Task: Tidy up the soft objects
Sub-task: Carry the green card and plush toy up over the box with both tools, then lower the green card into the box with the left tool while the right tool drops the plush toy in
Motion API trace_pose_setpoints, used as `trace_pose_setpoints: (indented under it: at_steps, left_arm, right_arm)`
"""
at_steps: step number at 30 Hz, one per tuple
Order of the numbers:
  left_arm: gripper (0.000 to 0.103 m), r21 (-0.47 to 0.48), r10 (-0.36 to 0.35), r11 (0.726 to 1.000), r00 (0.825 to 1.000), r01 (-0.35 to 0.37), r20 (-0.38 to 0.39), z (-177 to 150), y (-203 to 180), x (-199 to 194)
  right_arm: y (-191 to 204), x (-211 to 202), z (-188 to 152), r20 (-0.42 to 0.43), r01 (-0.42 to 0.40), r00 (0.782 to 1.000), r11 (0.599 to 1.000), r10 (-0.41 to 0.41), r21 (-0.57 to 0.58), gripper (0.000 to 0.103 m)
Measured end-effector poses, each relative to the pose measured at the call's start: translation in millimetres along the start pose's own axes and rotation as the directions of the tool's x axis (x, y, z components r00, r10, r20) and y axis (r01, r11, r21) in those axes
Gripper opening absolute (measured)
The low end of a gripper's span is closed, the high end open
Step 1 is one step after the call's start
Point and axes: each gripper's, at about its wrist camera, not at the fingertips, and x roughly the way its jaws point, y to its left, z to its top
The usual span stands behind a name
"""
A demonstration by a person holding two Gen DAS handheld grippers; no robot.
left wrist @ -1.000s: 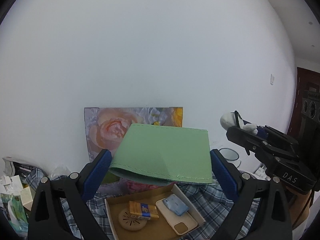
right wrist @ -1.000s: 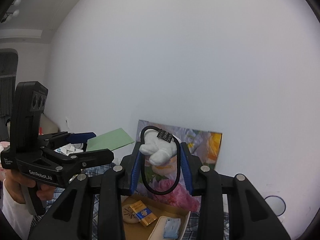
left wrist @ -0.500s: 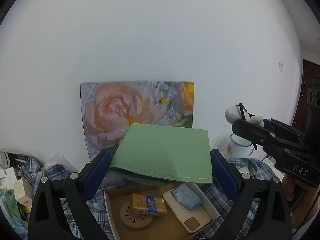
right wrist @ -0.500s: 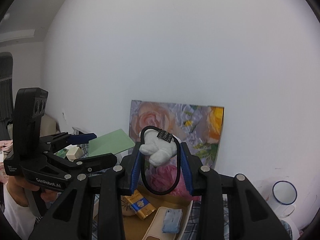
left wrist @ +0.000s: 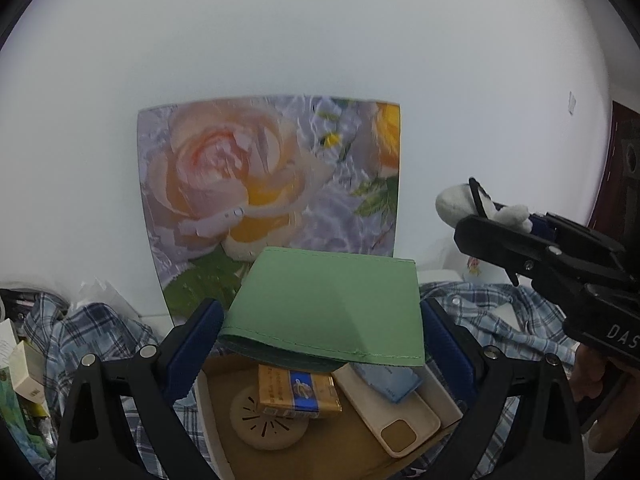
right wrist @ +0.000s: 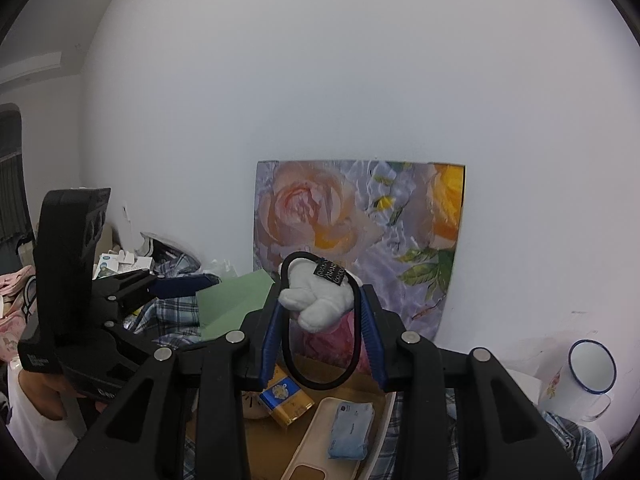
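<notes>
Item 1: green folded pouch (left wrist: 326,308), soft, stitched along its near edge. Held level between the blue pads of the left gripper (left wrist: 320,336), which pinches it by its two sides, above the open cardboard box (left wrist: 212,412). In the left wrist view it sits at centre, the box at 6 o'clock below it.

Item 2: white plush charm on a black elastic loop (right wrist: 318,300). Pinched by the right gripper (right wrist: 320,328), pads pressed onto the plush, the loop hanging free toward 6 o'clock, over the same box.

Box contents: gold-and-blue packet (left wrist: 298,394), beige phone case (left wrist: 394,416), pale blue pouch (right wrist: 352,430), round slotted disc (left wrist: 268,428).

Surroundings: plaid cloth (left wrist: 500,320) beneath the box; rose painting (left wrist: 264,196) against the wall at 12 o'clock; enamel mug (right wrist: 584,380) at 4 o'clock in the right wrist view.

Risks, as judged:
- The pouch is gripped by its edges only; it could buckle and slip out sideways.
- The dangling loop could snag a pad on release.
- Both grippers hang near each other over one small box; collision is possible.
- The box is largely full, so a dropped item may land on its rim and slide onto the cloth.
</notes>
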Motion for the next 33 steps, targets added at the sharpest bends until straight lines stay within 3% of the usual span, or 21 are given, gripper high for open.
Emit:
trace_pose_setpoints:
  at_steps: [16,23,28,33]
  left_arm:
    - [0.099,0.023,0.043,0.999,0.991,-0.040,-0.124,-21.3,7.5,48.9]
    - [0.099,-0.006,0.059,0.998,0.978,-0.062,-0.198,-34.1,18.3,73.2]
    - [0.099,0.013,0.068,0.998,0.971,-0.067,-0.228,-43.0,15.9,84.7]
    - [0.099,0.030,0.064,0.998,0.966,-0.059,-0.249,-49.7,9.3,92.7]
  right_arm:
    - [-5.9,54.8,-27.6,-0.134,-0.033,0.990,0.998,0.038,0.046,0.036]
    - [-8.1,76.8,-41.4,-0.189,-0.042,0.980,0.997,0.053,0.059,0.036]
    - [-16.9,86.0,-49.1,-0.196,-0.108,0.971,0.984,0.135,0.141,0.036]
    - [-18.6,94.5,-56.6,-0.225,-0.105,0.964,0.981,0.140,0.163,0.037]
